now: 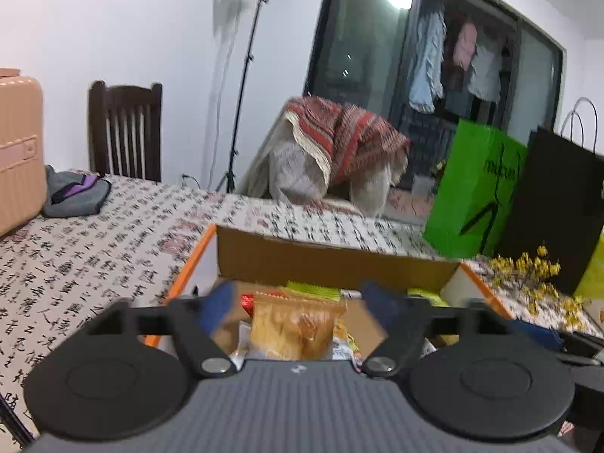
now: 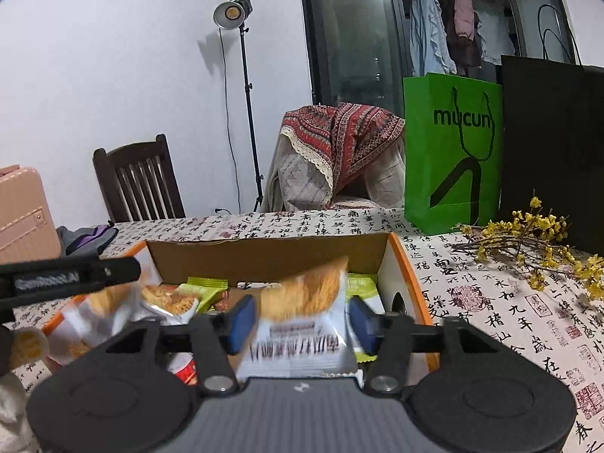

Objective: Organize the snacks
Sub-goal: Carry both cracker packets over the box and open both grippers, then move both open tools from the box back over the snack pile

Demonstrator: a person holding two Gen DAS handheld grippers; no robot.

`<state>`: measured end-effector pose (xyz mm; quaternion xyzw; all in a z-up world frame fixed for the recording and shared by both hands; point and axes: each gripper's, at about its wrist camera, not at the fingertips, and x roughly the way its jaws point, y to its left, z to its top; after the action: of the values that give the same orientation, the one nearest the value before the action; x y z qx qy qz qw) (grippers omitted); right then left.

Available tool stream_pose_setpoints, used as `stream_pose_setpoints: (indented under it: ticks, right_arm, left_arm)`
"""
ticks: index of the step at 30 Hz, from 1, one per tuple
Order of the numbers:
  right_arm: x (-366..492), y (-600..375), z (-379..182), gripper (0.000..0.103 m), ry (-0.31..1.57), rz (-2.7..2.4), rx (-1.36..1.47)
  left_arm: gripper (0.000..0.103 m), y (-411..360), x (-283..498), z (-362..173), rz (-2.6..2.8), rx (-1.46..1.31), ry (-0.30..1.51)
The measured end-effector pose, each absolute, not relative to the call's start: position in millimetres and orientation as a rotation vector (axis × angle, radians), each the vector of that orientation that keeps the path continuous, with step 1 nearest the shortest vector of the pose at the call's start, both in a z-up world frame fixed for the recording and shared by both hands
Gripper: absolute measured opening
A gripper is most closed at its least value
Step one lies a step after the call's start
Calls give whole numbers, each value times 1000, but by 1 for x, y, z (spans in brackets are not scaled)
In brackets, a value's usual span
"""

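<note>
An open cardboard box (image 1: 332, 260) with orange edges sits on the table and holds several snack packets. In the left wrist view my left gripper (image 1: 298, 309) is open above the box, with a clear yellow snack packet (image 1: 294, 324) lying between its blue pads (image 1: 219, 307) without contact. In the right wrist view the box (image 2: 264, 255) is straight ahead. My right gripper (image 2: 302, 319) is wide open around a white and orange snack packet (image 2: 302, 317); whether the pads touch it is unclear. The left gripper's black body (image 2: 68, 275) shows at the left.
A green paper bag (image 2: 453, 151) and a black bag (image 2: 551, 143) stand at the back right, with yellow flower twigs (image 2: 528, 241) beside them. A pink suitcase (image 1: 19, 143) and grey cloth (image 1: 75, 192) lie at the left. A dark chair (image 2: 139, 177) stands behind the table.
</note>
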<state>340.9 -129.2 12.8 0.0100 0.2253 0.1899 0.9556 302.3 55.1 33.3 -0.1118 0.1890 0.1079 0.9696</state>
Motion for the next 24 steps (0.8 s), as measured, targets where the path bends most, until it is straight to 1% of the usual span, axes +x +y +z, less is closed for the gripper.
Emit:
stream_pose_setpoints:
  ticks: [1,2,3,4,16,24]
  right_arm:
    - [340,-130,13,87,454,384,23]
    - [340,-131,13,92,451,385,29]
    - [340,-132,13,99,450,388,37]
    - [340,-134,14,103,449,392,47]
    - [336,-137,19,103,438,391,53]
    - [306,-142,48,103,347,403,21]
  left_arm:
    - [100,55,300,35,227,-226,363]
    - [103,56,297,36,231,-229,344]
    - [103,57,295,37,234,-235,332]
    - [103,57,294,38,238,-243,325]
    - [103,59,295,38,250,-263,364]
    - [103,53,272,62,191,-299,328]
